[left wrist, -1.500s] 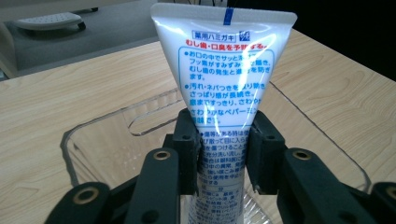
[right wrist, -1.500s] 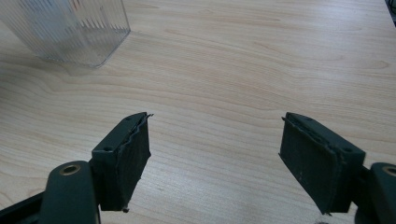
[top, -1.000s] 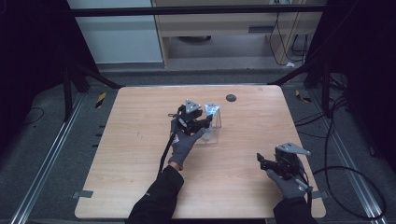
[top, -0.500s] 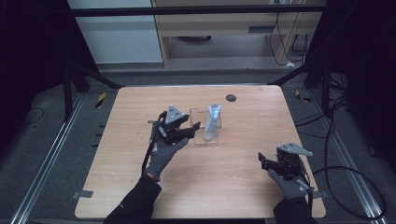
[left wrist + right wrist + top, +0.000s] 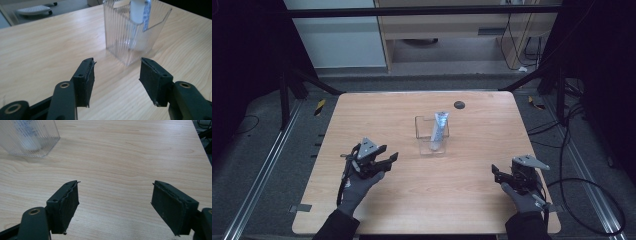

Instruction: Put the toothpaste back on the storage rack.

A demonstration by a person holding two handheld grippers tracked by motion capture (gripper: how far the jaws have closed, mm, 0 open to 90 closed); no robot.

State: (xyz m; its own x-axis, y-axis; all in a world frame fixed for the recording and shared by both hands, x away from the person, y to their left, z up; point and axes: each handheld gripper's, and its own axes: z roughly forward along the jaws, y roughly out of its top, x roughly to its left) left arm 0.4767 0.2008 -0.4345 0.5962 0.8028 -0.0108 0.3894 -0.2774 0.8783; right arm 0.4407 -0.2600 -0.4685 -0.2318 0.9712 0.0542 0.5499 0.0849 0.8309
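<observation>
A clear ribbed plastic holder (image 5: 432, 137) stands near the centre of a light wooden table (image 5: 472, 200), a white tube (image 5: 438, 132) with blue-grey printing propped inside it. The tube stands on end, its cap down at the holder's floor and its flat crimped end up, rising above the rim; its long axis runs near vertical, leaning slightly away from the person. The left gripper (image 5: 387, 160), held in a grey-gloved left hand (image 5: 357, 186), hovers near the holder's left side with its jaws apart and empty, aimed toward the holder, which fills the upper right of the left gripper view (image 5: 135, 32). The right gripper (image 5: 498, 175) sits well apart at the table's near right corner, jaws spread wide around nothing, the holder's corner (image 5: 27, 137) showing ahead of it. A small dark disc (image 5: 459, 104) lies near the far edge.
</observation>
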